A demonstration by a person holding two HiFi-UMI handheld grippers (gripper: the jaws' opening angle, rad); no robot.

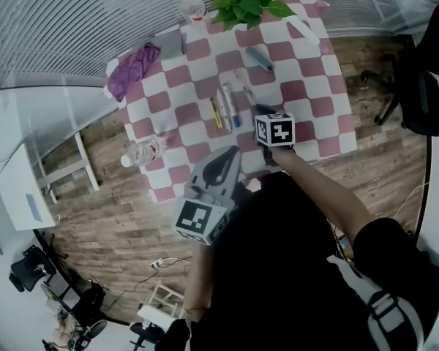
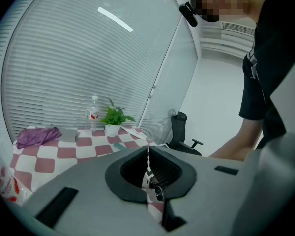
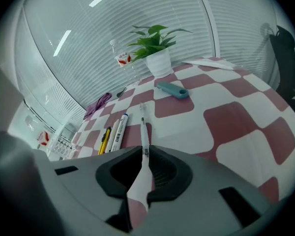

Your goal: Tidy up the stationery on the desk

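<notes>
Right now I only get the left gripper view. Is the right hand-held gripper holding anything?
Observer: Yes. The right hand-held gripper is shut on a thin pen, which sticks out ahead of the jaws.
Operator: Any more pens loose near it?
Observer: Three, lying side by side to its left: a yellow pen, a white pen and a marker.

wood floor [image 1: 102, 225], window blinds [image 1: 51, 28], office chair [image 1: 424, 86]
</notes>
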